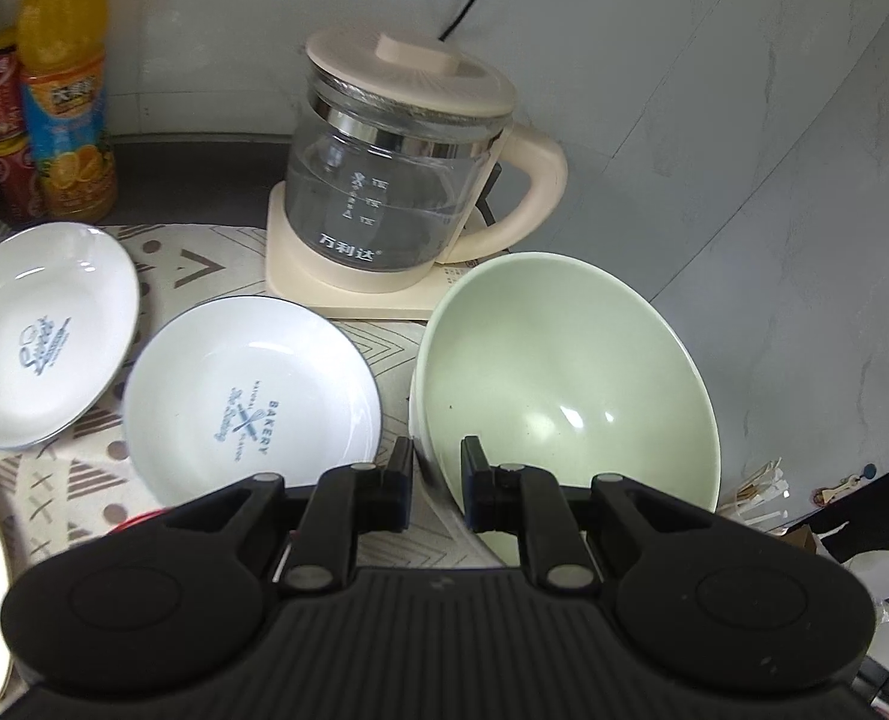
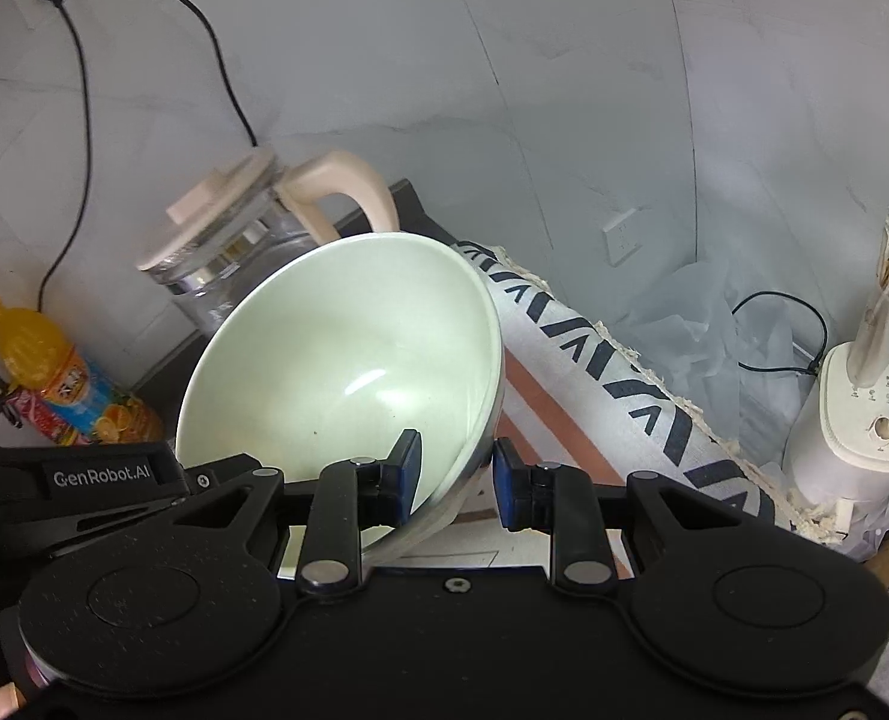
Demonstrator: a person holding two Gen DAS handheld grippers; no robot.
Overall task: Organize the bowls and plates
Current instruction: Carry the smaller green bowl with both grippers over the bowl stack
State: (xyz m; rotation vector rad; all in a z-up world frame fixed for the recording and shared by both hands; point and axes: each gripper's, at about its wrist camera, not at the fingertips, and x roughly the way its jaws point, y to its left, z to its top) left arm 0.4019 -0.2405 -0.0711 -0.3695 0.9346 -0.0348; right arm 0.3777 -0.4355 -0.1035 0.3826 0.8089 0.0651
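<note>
Here, two white plates (image 1: 42, 330) (image 1: 252, 396) flat on patterned cloth (image 1: 204, 270) at left, glass kettle (image 1: 396, 180) behind, L gripper (image 1: 437, 468) clamped on near rim of pale green bowl (image 1: 564, 378), bowl tilted, lifted, R gripper (image 2: 456, 468) pinching opposite rim.

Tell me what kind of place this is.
Most likely a home kitchen counter or small dining corner. A glass electric kettle stands on its base against a tiled wall, white plates lie on a patterned cloth, and an orange juice bottle stands at the back.
</note>
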